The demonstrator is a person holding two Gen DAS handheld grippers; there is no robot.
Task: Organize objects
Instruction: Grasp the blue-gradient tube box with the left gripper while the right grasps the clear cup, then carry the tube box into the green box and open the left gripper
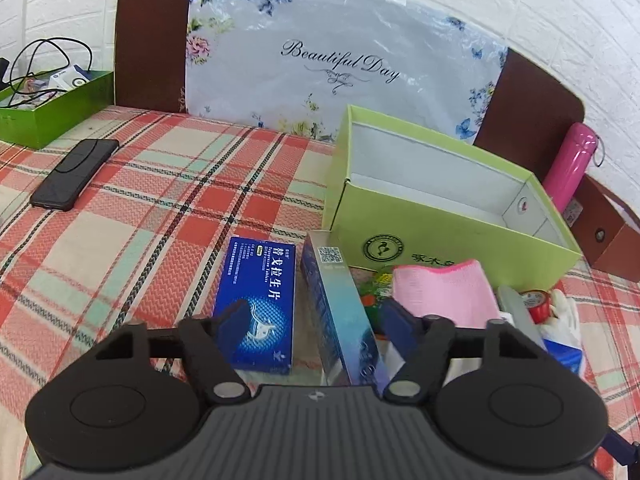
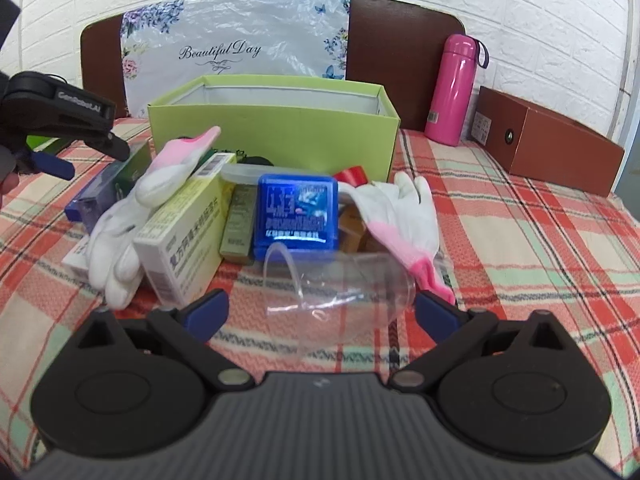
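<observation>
1. Left wrist view. The left gripper (image 1: 316,322) hangs low over a bed covered with a plaid sheet (image 1: 132,216). Its jaws stand partly open and hold nothing; the tall blue carton (image 1: 340,316), standing on edge, lies between them, and the pads do not visibly press on it. The blue medicine box (image 1: 258,304) lies flat just beside the carton, under the left pad. Behind both stands the open green box (image 1: 444,236), which appears empty. A pink cloth (image 1: 444,292) and a roll of red tape (image 1: 536,300) lie near its front wall. A black phone (image 1: 74,174) lies well apart to the left.

2. Right wrist view. The right gripper (image 2: 320,308) has its jaws wide open and holds nothing. A clear plastic cup (image 2: 340,284) lies on its side between them, untouched. Beyond it sits the heap: a pale green medicine box (image 2: 188,232), a blue case (image 2: 298,212) and white gloves (image 2: 400,208). The left gripper shows at the far left edge, above the heap's end.

3. Step in hand (judged). Both grippers are approaching their first picks; the green box looks like the intended receptacle.

4. Next move (judged). The left jaws must close squarely on the carton's broad faces without catching the flat box. The cup is thin and may buckle or roll, so it calls for a gentle closure.
</observation>
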